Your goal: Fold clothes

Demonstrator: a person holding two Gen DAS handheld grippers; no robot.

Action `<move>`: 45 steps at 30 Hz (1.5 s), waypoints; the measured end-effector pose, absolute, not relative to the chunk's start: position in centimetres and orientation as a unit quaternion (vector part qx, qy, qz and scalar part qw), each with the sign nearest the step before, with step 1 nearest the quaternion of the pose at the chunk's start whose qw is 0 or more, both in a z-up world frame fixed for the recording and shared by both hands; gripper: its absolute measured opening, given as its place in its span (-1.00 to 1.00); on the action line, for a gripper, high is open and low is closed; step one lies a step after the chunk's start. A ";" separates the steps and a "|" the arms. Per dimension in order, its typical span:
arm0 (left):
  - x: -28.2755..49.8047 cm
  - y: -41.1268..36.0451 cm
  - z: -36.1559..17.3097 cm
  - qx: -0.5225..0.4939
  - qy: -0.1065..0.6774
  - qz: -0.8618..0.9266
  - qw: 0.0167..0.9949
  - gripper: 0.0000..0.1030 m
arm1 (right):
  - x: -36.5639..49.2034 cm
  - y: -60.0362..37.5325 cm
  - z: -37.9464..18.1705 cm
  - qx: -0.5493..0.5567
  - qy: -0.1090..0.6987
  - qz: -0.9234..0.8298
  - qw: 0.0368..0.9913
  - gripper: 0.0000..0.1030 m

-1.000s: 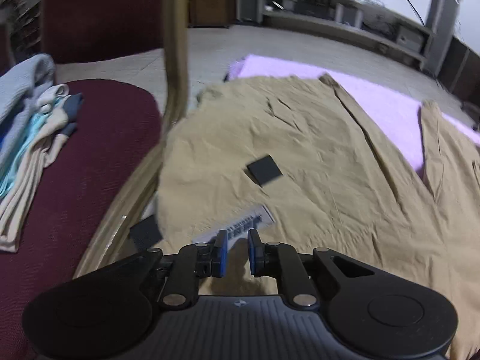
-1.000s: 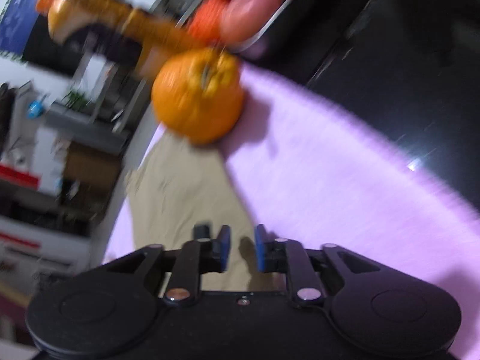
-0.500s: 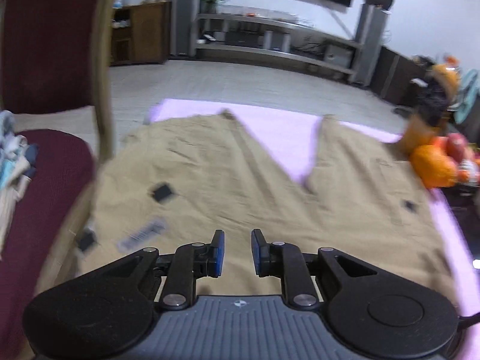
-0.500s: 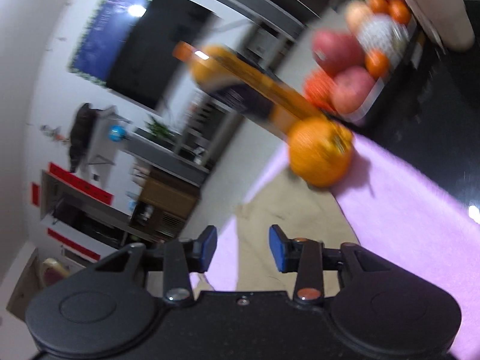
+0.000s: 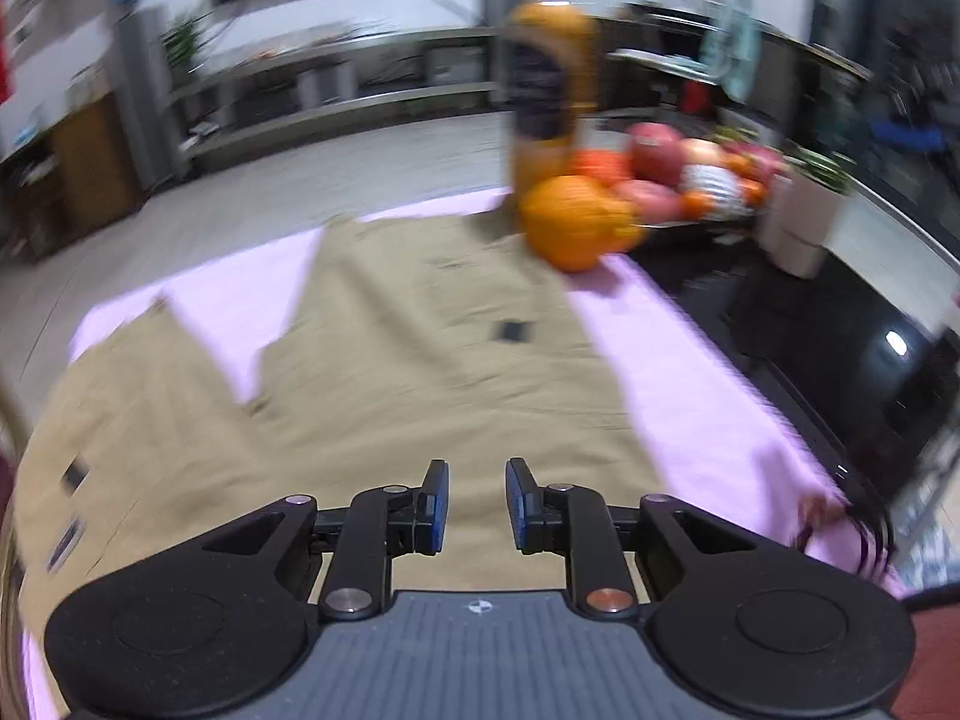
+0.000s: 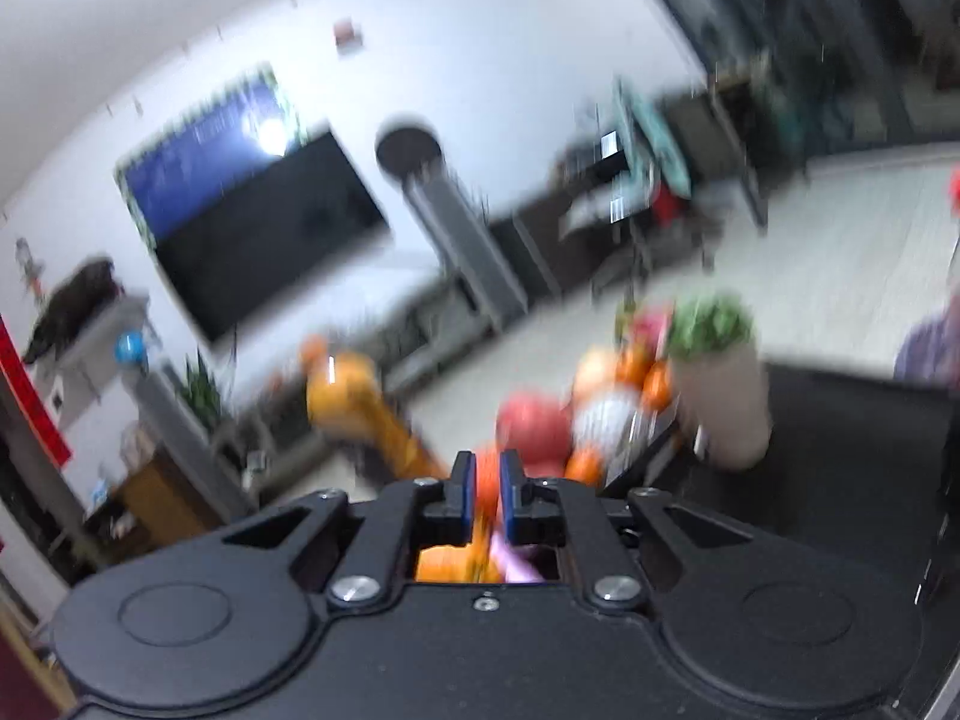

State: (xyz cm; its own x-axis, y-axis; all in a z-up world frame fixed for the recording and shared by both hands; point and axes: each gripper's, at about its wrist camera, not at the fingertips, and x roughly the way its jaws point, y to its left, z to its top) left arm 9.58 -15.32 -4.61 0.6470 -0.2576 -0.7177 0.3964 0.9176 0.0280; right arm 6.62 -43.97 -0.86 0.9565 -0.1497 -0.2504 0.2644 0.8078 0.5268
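Although the tan trousers (image 5: 420,372) lie spread flat on the pink cloth (image 5: 690,396), no fold is yet visible, so folding remains to be done. Left gripper (image 5: 477,504): jaws have just been opening, parted, nothing between them. Right gripper (image 6: 487,495): jaws have just been closing, nearly together, empty. Only the left wrist view shows the garment; the right shows the room, orange bottle (image 6: 360,408) and fruit (image 6: 534,426).

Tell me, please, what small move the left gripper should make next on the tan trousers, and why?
Probably lower the left gripper to the near edge of the tan trousers and close on it. The trousers lie spread flat on the pink cloth, not yet folded; the jaws, which have just been opening, stand apart above the fabric with nothing between them.
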 end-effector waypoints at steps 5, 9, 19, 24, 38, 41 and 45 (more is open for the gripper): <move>10.7 -20.2 -7.6 0.123 0.410 -0.188 0.884 -0.35 | 9.6 -45.0 -3.0 0.269 0.194 -0.055 0.942 -0.40; 11.4 -22.7 -10.3 0.111 0.437 -0.204 0.869 -0.23 | 12.8 -45.1 -5.8 0.250 0.285 -0.041 0.924 -0.26; 13.2 -27.5 -14.0 0.163 0.482 -0.175 0.843 -0.04 | 13.0 -47.2 -8.1 0.338 0.295 -0.022 0.893 0.29; 13.7 -26.9 -14.3 0.172 0.484 -0.154 0.844 -0.40 | 13.6 -46.5 -8.7 0.338 0.310 -0.009 0.888 0.29; 13.0 -19.2 -4.7 0.091 0.431 -0.152 0.885 -0.95 | 18.3 -41.7 -7.8 0.373 0.331 0.107 0.860 0.25; 13.4 -17.8 -3.9 0.073 0.435 -0.153 0.884 -0.95 | 22.0 -39.8 -8.7 0.389 0.375 0.122 0.832 0.17; 14.0 -17.2 -4.5 0.064 0.446 -0.163 0.878 -0.95 | 26.3 -37.9 -13.2 0.406 0.431 0.089 0.801 0.15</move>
